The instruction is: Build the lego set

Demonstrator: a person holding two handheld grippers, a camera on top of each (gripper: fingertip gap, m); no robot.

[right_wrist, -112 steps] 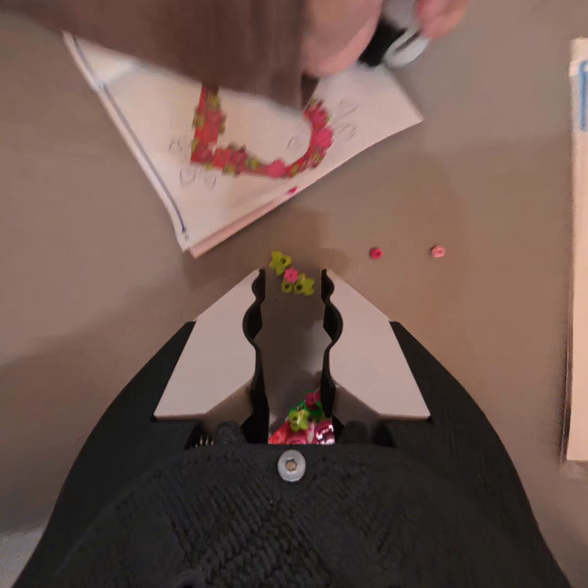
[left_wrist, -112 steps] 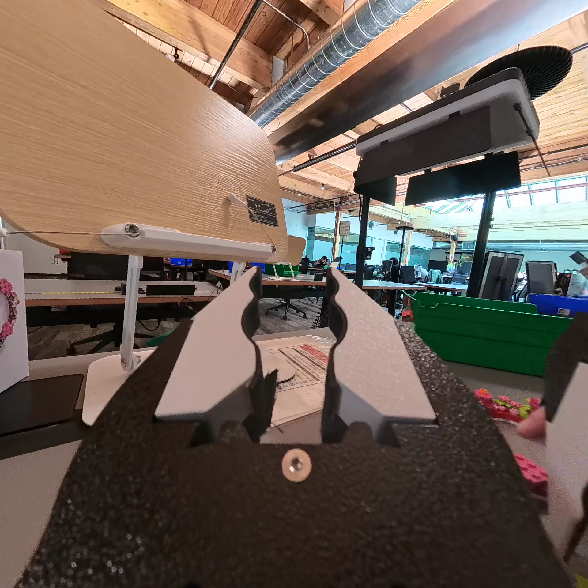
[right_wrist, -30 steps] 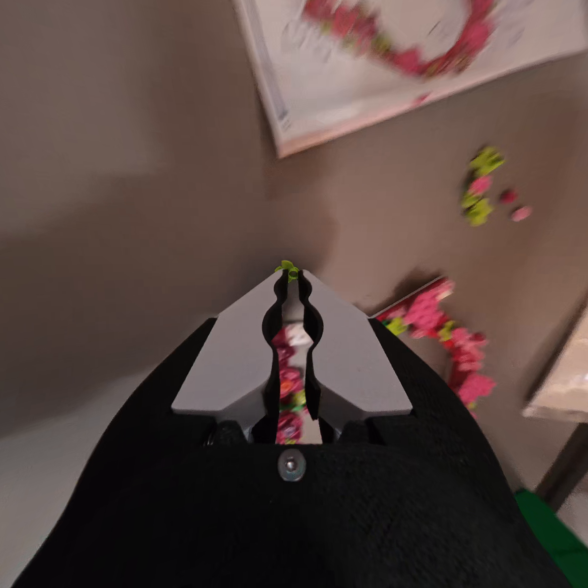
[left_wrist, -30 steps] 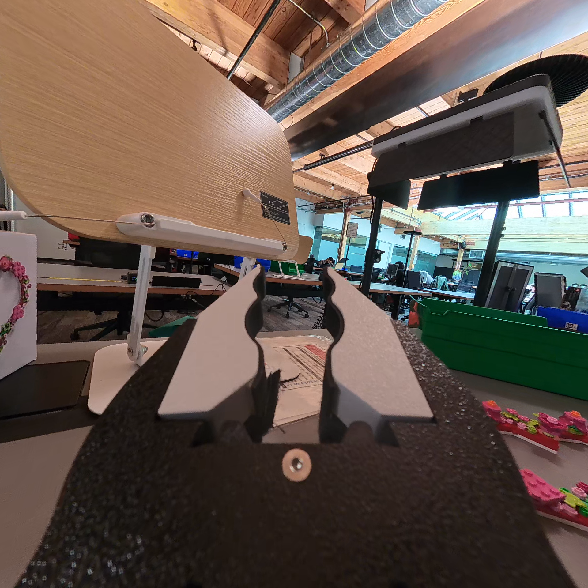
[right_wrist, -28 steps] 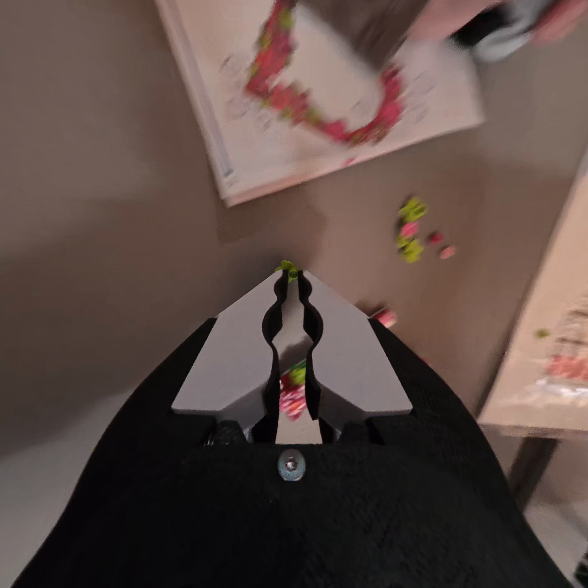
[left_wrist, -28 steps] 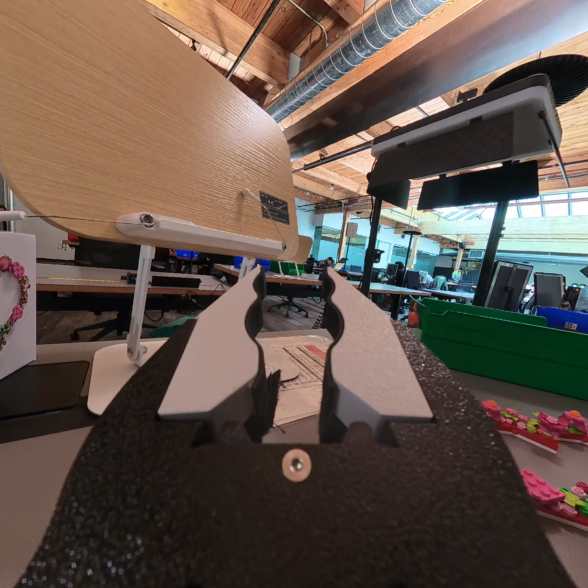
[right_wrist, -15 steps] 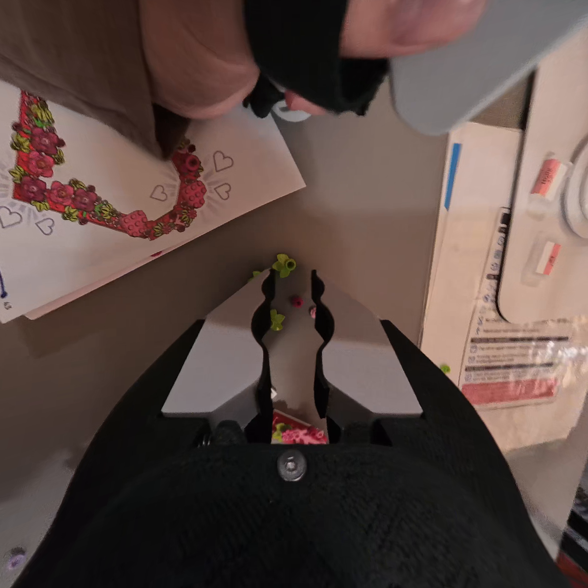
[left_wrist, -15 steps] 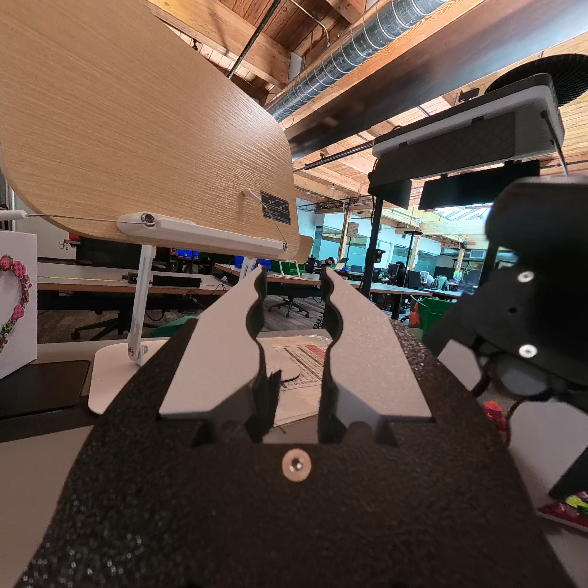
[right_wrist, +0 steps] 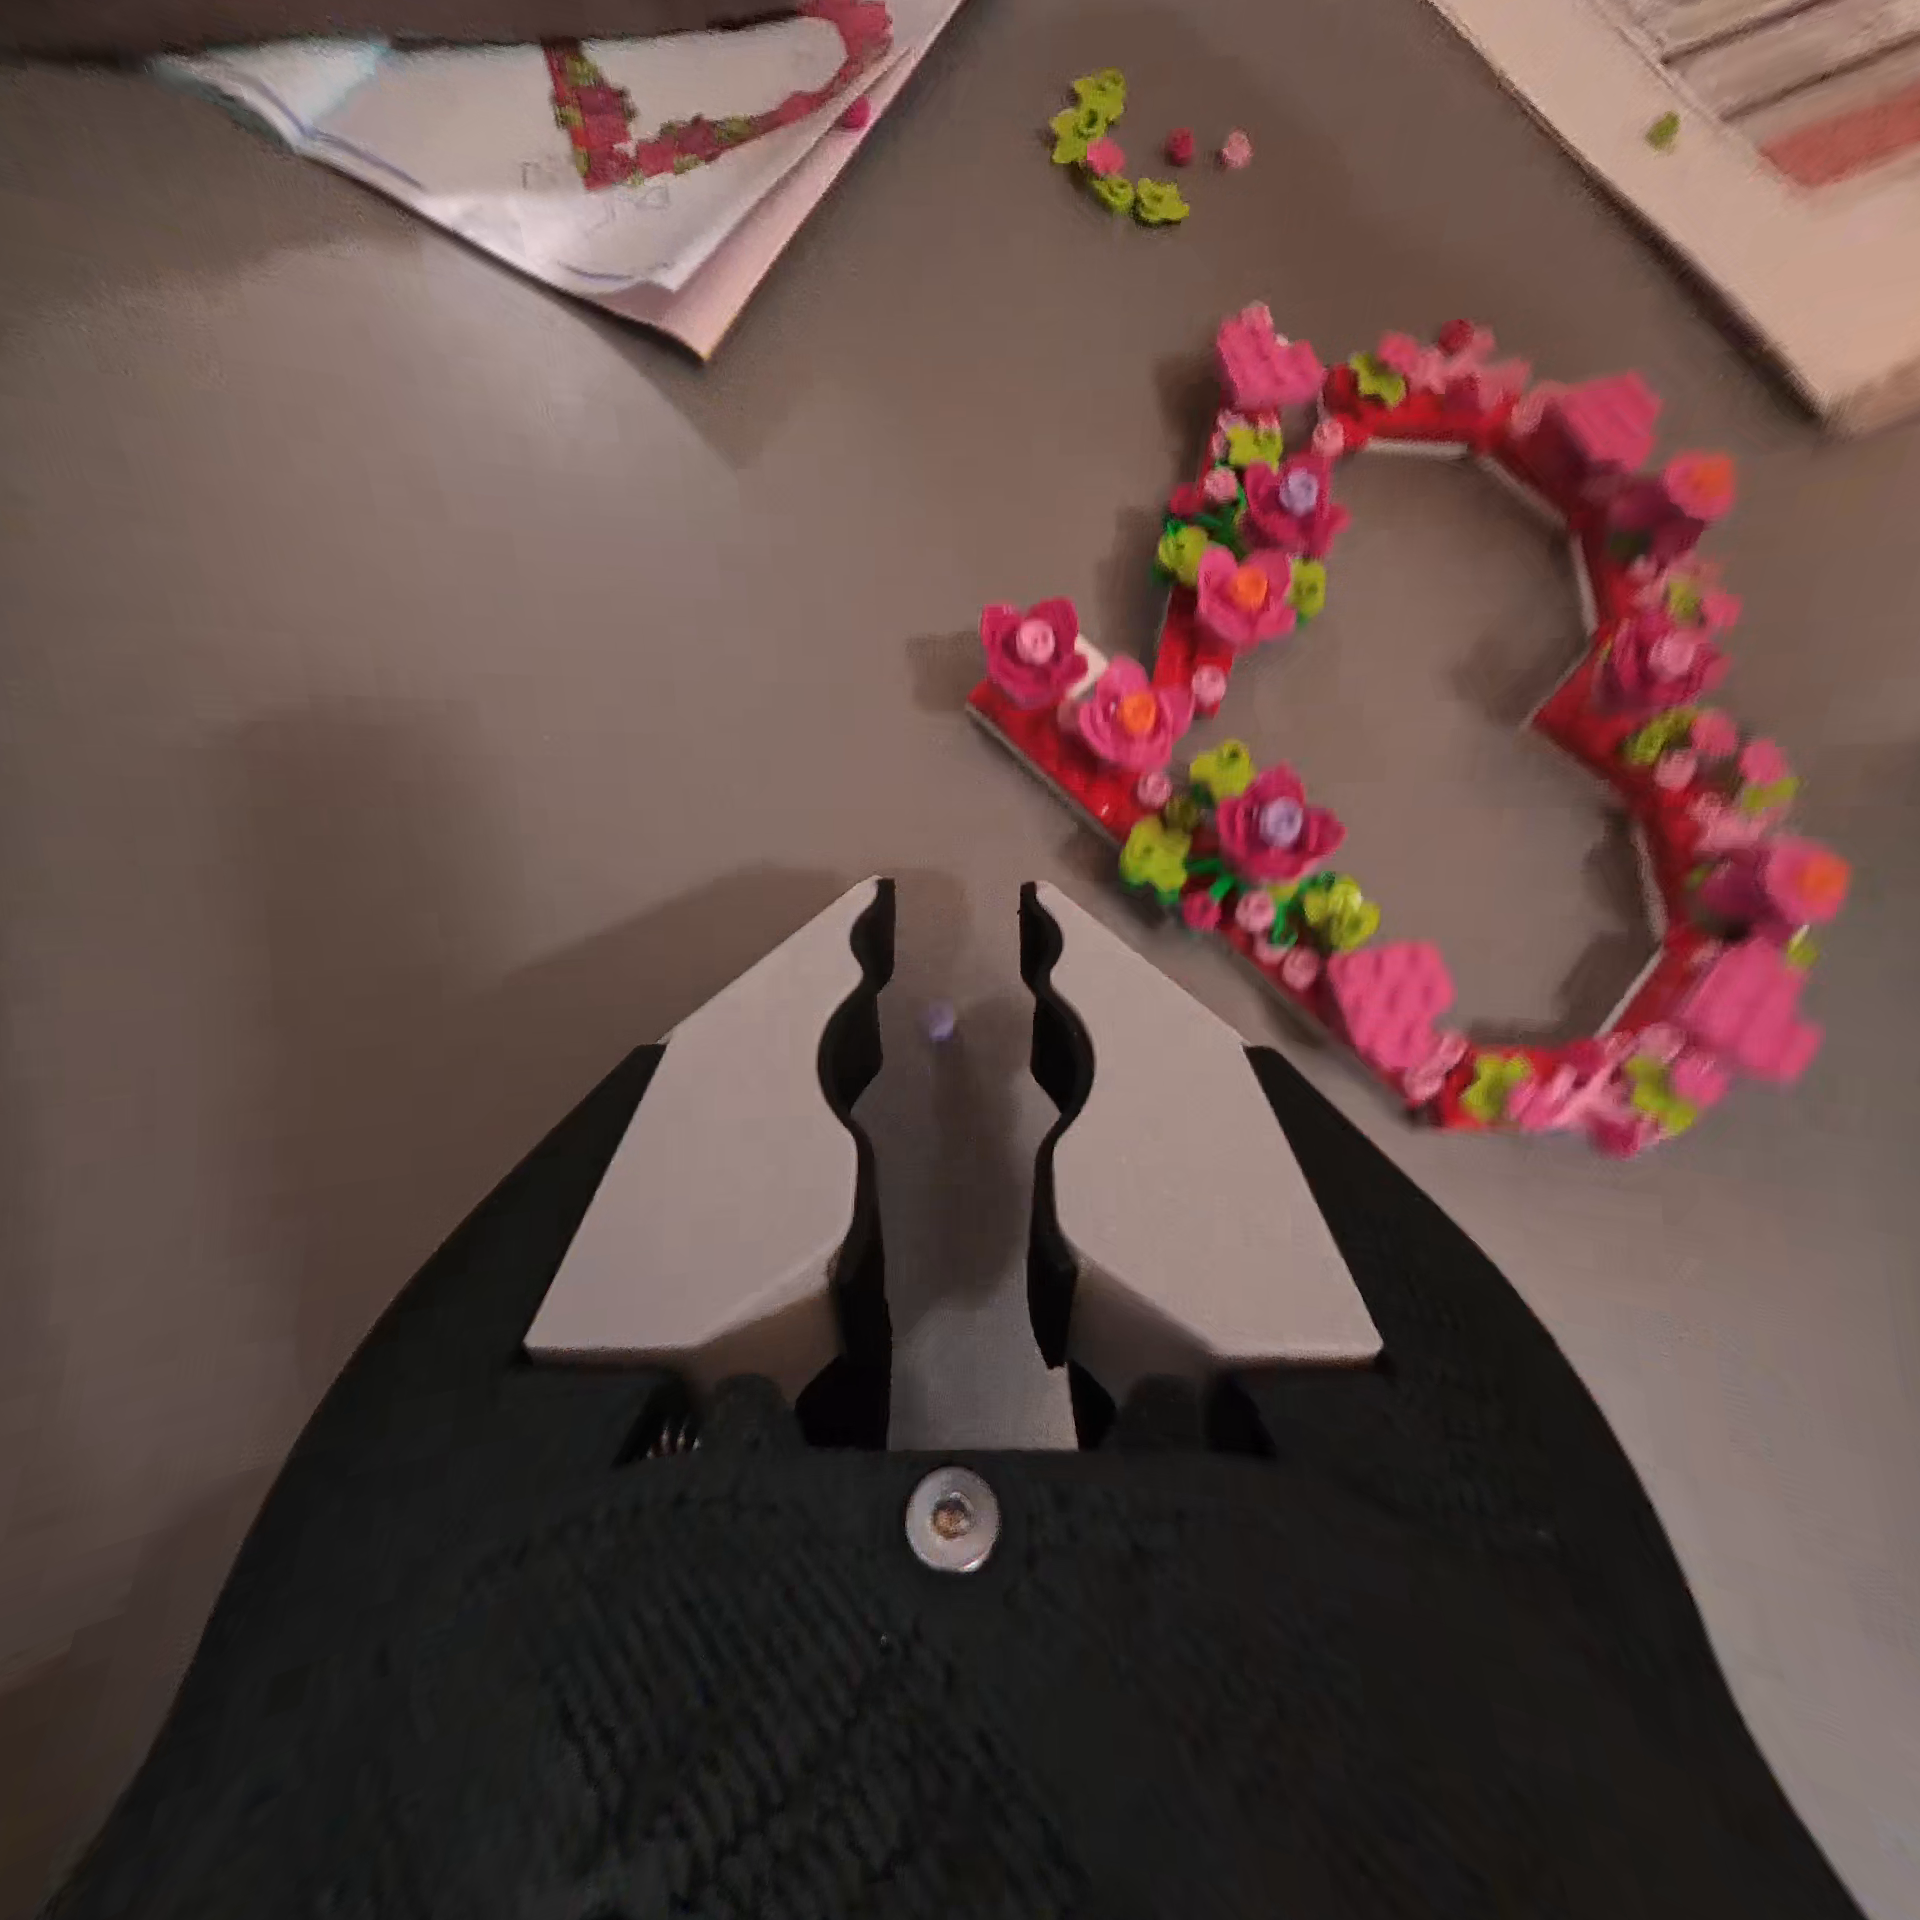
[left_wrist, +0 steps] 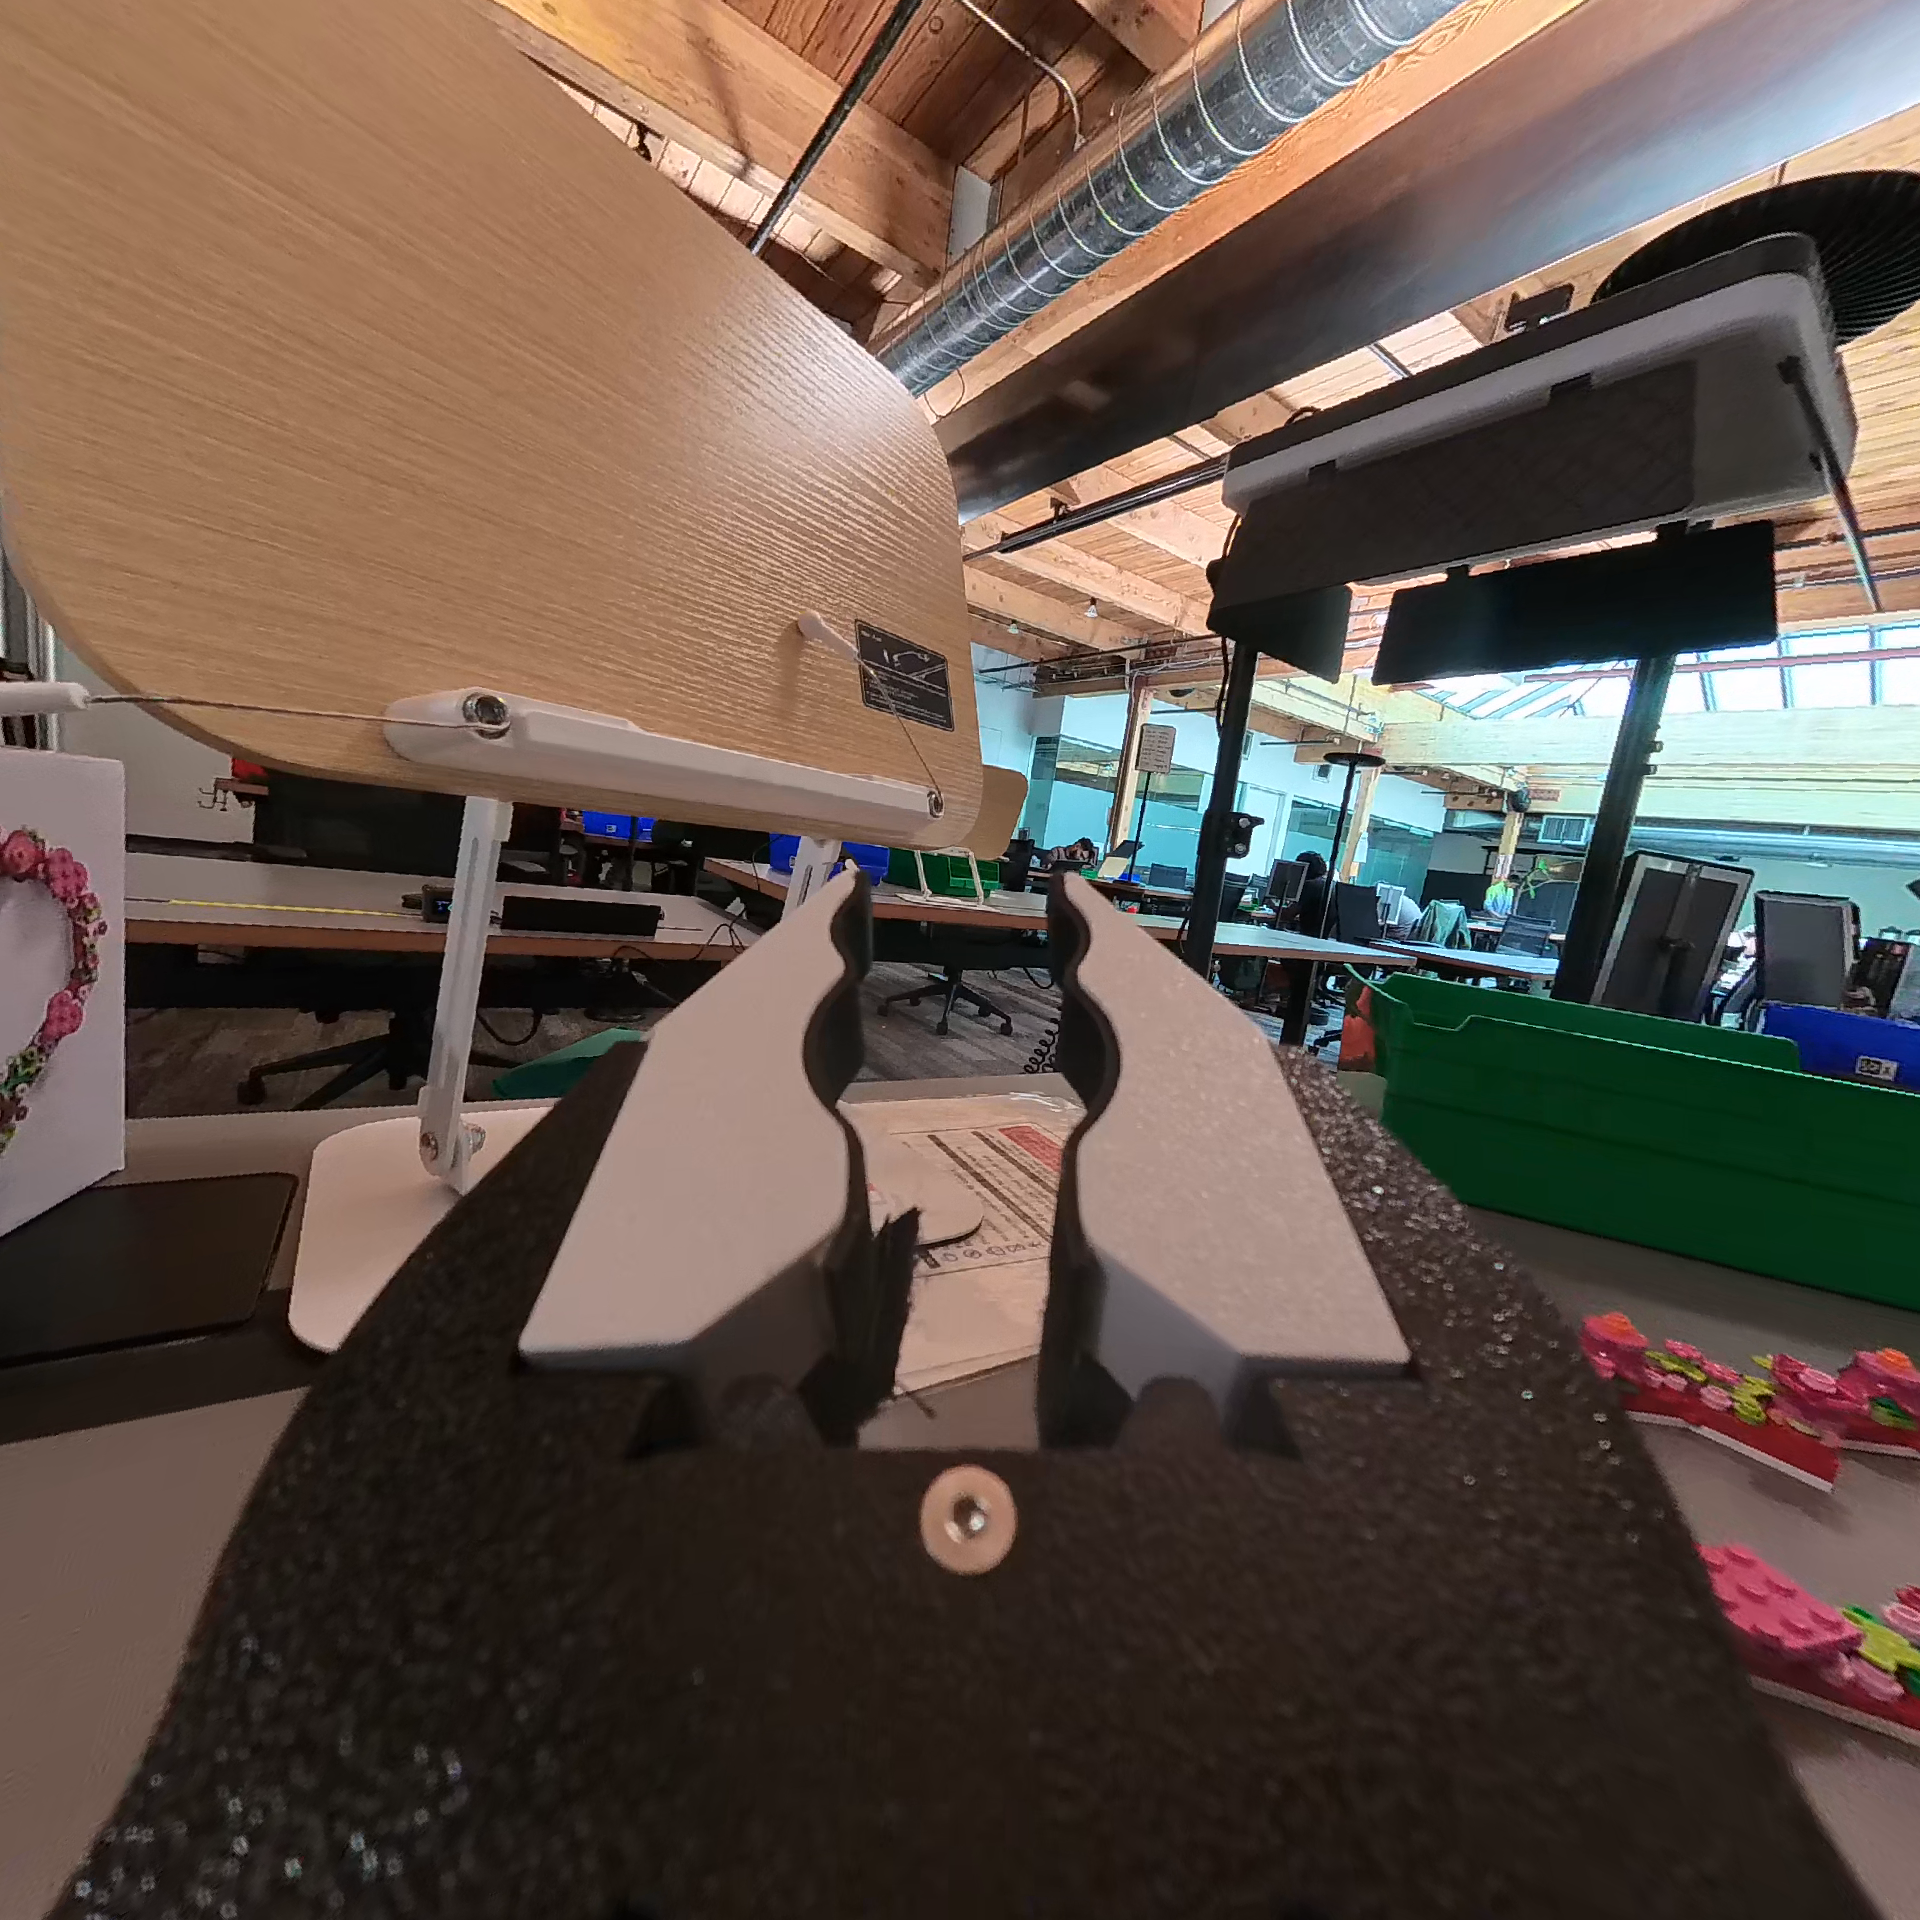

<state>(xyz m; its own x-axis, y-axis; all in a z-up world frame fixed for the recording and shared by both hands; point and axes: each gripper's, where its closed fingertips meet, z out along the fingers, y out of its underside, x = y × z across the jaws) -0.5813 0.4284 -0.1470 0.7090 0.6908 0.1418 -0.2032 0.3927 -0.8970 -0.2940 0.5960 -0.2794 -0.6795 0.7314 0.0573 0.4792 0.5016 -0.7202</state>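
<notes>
A red heart-shaped lego frame [right_wrist: 1455, 686] covered in pink flowers and green leaves lies flat on the grey table; its edge also shows in the left wrist view [left_wrist: 1766, 1403]. My right gripper [right_wrist: 956, 894] is open and empty above the table, left of the heart. A tiny lilac piece [right_wrist: 938, 1023] lies on the table between its fingers. Loose green and pink pieces [right_wrist: 1122, 156] lie farther off. My left gripper [left_wrist: 956, 894] is open and empty, resting low and pointing level across the table.
An instruction booklet [right_wrist: 644, 166] lies at the far left, a paper sheet [right_wrist: 1714, 156] at the far right. A wooden tilted board on a white stand [left_wrist: 468, 468], a green bin [left_wrist: 1642, 1122] and a white box with a heart picture [left_wrist: 52, 987] stand on the table. My hands' fingertips stand some 35 cm from each other.
My right gripper opened, let go of the small green leaf piece, and swung left and back, so the heart now lies to its right. The right gripper has left the left wrist view.
</notes>
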